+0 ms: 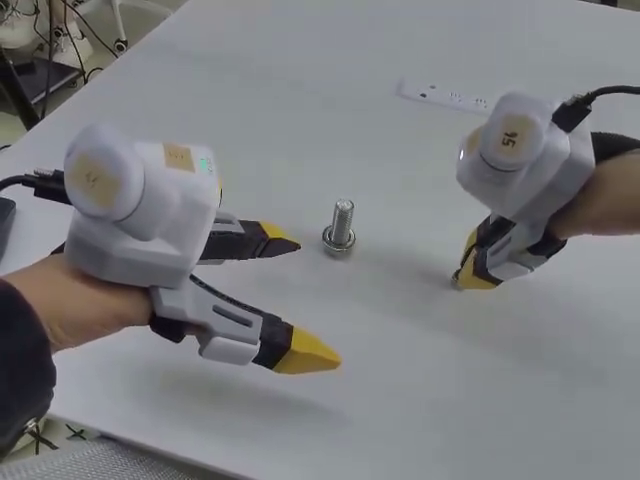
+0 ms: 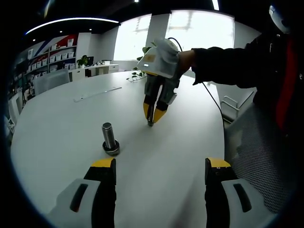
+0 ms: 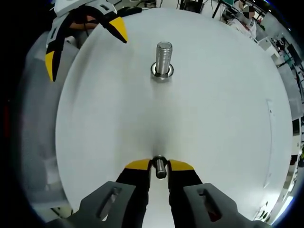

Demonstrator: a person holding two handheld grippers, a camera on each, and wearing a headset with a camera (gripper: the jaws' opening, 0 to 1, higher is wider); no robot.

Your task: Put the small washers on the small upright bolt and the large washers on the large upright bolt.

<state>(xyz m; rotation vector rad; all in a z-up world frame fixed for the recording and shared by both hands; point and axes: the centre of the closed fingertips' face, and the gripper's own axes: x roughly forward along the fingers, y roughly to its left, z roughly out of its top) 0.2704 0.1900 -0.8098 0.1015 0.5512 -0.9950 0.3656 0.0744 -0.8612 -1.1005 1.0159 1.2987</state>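
A large steel bolt [image 1: 341, 225] [image 2: 109, 137] [image 3: 162, 59] stands upright on the white table [image 1: 330, 90], with a washer ringing its base. My right gripper [image 1: 466, 272] [image 3: 160, 165] [image 2: 152, 116] points down at the table to the bolt's right, shut on a small metal bolt [image 3: 161, 168] held upright between its yellow tips, its lower end at the tabletop. My left gripper [image 1: 308, 298] [image 2: 160, 164] [image 3: 85, 47] hovers left of the large bolt, open wide, nothing between its jaws. No loose washers are visible.
A white power strip [image 1: 445, 97] [image 2: 97, 93] lies at the far side of the table. Cables and chair legs [image 1: 40, 40] sit beyond the table's left edge. The near table edge [image 1: 150, 445] runs below the left gripper.
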